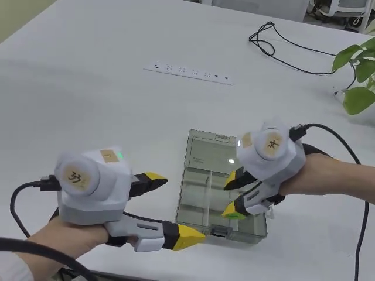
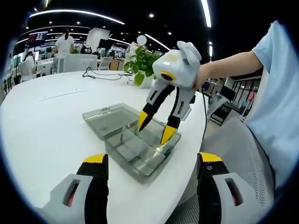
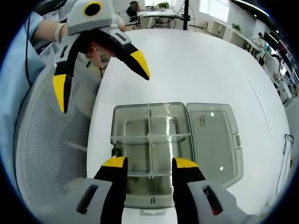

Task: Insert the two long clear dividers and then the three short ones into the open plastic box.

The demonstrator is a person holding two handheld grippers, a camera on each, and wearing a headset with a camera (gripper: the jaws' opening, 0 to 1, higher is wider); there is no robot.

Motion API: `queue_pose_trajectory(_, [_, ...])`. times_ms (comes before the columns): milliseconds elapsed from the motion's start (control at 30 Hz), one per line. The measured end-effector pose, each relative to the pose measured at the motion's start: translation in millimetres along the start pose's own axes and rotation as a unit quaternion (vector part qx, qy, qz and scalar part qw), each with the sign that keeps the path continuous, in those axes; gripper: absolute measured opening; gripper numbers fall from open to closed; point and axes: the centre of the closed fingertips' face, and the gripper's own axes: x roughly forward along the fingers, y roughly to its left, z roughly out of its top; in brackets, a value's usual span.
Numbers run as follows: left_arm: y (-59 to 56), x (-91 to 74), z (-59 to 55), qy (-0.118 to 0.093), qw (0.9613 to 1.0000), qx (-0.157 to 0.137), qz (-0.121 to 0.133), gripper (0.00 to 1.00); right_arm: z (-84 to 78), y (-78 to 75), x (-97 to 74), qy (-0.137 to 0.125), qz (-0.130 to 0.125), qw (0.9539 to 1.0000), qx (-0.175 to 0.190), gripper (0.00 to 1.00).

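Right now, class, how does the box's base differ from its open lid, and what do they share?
The base holds crossed clear dividers; the lid holds none. The base is deeper, with taller walls; the lid is shallow. Both are smoky translucent plastic, joined along one edge, lying flat on the white table.

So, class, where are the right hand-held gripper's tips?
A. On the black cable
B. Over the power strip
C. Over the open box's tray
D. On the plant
C: the right hand-held gripper hangs, jaws apart, over the box, above the dividers.
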Motion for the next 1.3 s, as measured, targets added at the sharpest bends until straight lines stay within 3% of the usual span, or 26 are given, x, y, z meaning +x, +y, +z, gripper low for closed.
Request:
queue_pose_trajectory(267, [3.8, -4.2, -2.8, 0.001, 1.0, -0.007, 0.005, 0.78, 3.6, 5.9, -12.0, -0.057, -0.006, 0.9981, 0.021, 0.64])
queue_pose_trajectory(400, [5.7, -5.2, -2.7, 0.002, 0.9999, -0.009, 0.008, 0.78, 7.7, 7.4, -18.3, -0.096, -0.016, 0.9945, 0.038, 0.72])
queue_pose_trajectory(467, [6.8, -5.3, -1.7, 0.0, 0.9999, -0.011, 0.008, 0.78, 9.2, 7.7, -21.4, -0.115, -0.022, 0.9923, 0.041, 0.8])
queue_pose_trajectory(633, [7.2, -4.1, 1.2, -0.003, 0.9999, -0.007, 0.007, 0.79, 6.1, 7.6, -27.7, -0.135, -0.034, 0.989, 0.049, 0.98])
queue_pose_trajectory(833, [8.2, -2.9, 4.7, 0.0, 1.0, -0.005, 0.006, 0.78, -8.6, 3.1, -36.6, -0.138, -0.058, 0.9865, 0.066, 1.0])
queue_pose_trajectory(933, [9.6, -2.2, 7.3, -0.001, 1.0, -0.002, 0.01, 0.8, -19.0, 1.4, -44.1, -0.139, -0.072, 0.9848, 0.075, 1.0])
queue_pose_trajectory(1067, [9.5, -0.4, 7.6, 0.006, 0.9999, 0.0, 0.012, 0.81, -54.2, -2.8, -51.5, -0.12, -0.088, 0.9839, 0.099, 1.0])
queue_pose_trajectory(1133, [9.1, 1.0, 6.3, 0.012, 0.9999, 0.0, 0.013, 0.82, -76.0, -3.3, -55.3, -0.097, -0.1, 0.9824, 0.125, 1.0])
queue_pose_trajectory(1300, [8.9, 2.6, 5.5, 0.017, 0.9998, 0.0, 0.012, 0.82, -111.8, -3.7, -65.1, -0.084, -0.112, 0.9788, 0.15, 1.0])
